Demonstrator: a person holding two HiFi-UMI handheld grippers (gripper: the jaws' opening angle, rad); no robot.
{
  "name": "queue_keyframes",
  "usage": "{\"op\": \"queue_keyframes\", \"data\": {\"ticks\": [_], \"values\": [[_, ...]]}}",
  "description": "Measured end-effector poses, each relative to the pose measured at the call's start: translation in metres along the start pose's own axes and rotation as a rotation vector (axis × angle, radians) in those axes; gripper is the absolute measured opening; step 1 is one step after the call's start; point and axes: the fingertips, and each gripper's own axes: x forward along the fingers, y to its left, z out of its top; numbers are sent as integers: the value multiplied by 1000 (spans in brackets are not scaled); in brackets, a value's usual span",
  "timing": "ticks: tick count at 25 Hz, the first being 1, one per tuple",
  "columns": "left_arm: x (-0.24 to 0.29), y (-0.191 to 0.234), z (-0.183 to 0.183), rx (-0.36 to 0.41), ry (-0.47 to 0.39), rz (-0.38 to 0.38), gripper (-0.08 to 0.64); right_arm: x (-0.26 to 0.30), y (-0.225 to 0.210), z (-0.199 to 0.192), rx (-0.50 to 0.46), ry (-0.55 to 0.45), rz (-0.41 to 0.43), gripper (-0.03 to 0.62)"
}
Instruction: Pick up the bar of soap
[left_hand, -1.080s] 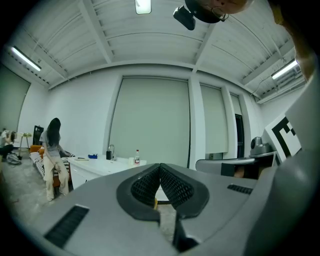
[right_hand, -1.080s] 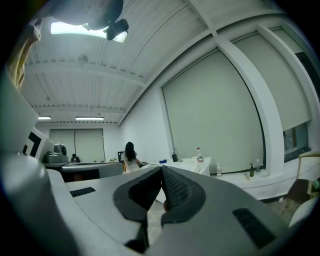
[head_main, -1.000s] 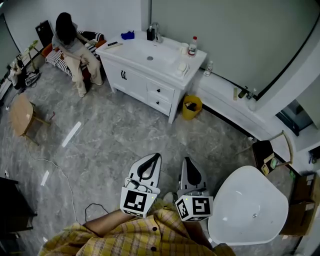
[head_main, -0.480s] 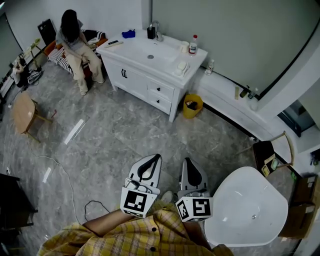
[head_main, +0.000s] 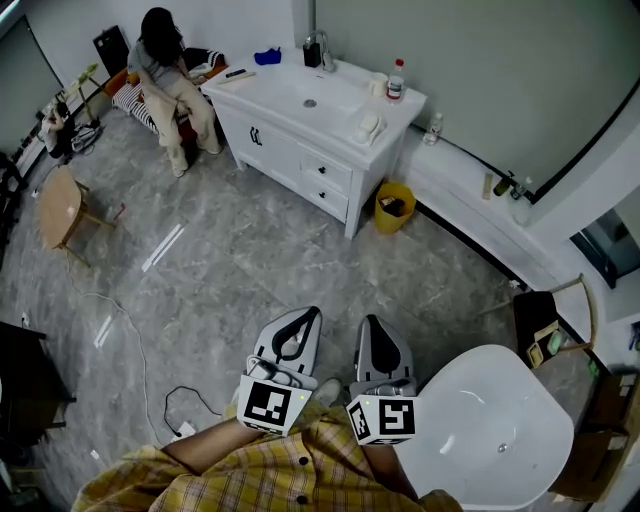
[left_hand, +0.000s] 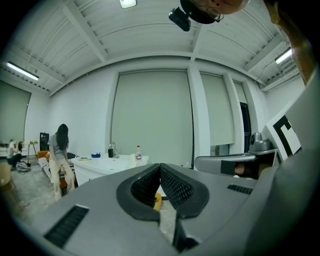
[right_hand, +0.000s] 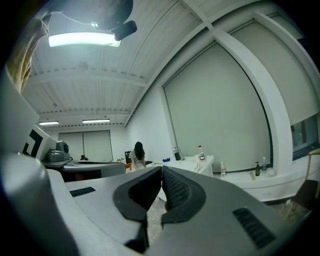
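Pressed-shut, empty jaws on left gripper (head_main: 311, 314) and right gripper (head_main: 372, 321) — bar of soap (head_main: 368, 126) far ahead of them on vanity (head_main: 290, 120). Close in, spread one pair, pinch across its width.

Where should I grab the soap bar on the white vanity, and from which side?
Pinch the bar of soap across its longer sides, from above, at the vanity's front. It seems to lie flat near its front corner, clear of the bottle. Finer detail is too distant.
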Motion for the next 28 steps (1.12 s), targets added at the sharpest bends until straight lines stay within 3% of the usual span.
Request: {"op": "queue_keyframes", "data": {"ticks": [8,12,15,21,28], "values": [[96,34,-24,-17,36,-21,12,83,-55,-10,3,45,-34,21],[167,77,-33,-18,142,-46,12,162,-83,1,-8,62,-60,21],[228,116,-21,-4,126,-67,12,228,-100,17,1,65,-77,21],[329,187,-11,-17,184,-116,12,342,-128,43,20,71,-132,21],[405,247,-8,-26,216,-165,12,437,-145,57,10,92,-175,21]]}}
